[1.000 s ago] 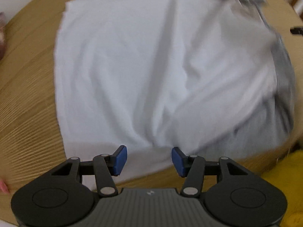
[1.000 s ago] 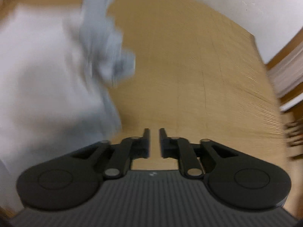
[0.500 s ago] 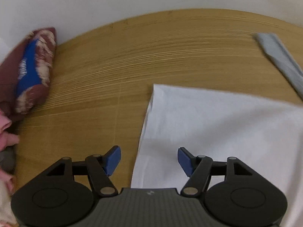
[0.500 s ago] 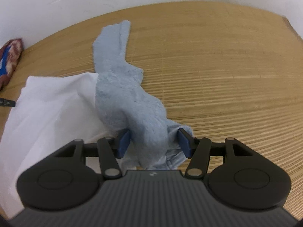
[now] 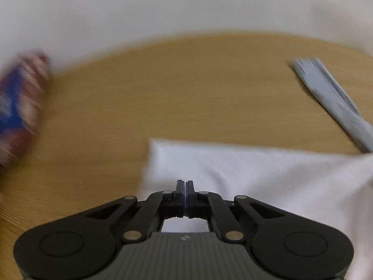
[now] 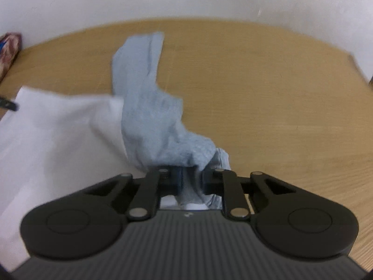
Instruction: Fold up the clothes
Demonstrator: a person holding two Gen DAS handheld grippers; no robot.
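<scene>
A white garment (image 5: 256, 175) lies spread on the wooden table (image 5: 186, 81). My left gripper (image 5: 185, 184) sits over its near left corner, jaws shut together, and the cloth puckers up toward the tips. A grey-blue sleeve (image 6: 151, 116) runs from the white garment (image 6: 58, 128) toward the far wall; in the left wrist view the sleeve (image 5: 331, 95) shows at the far right. My right gripper (image 6: 190, 175) is closing on the bunched near end of that sleeve, and the fabric fills the gap between the fingers.
A red, blue and white patterned bundle (image 5: 16, 107) lies at the table's left edge by the white wall, and the same bundle (image 6: 9, 49) shows at the far left for the right wrist. Bare table (image 6: 268, 93) stretches right of the sleeve.
My left gripper swung from over the middle of the white garment to its left corner and shut there. My right gripper moved onto the grey-blue sleeve, opened around it, then closed on it.
</scene>
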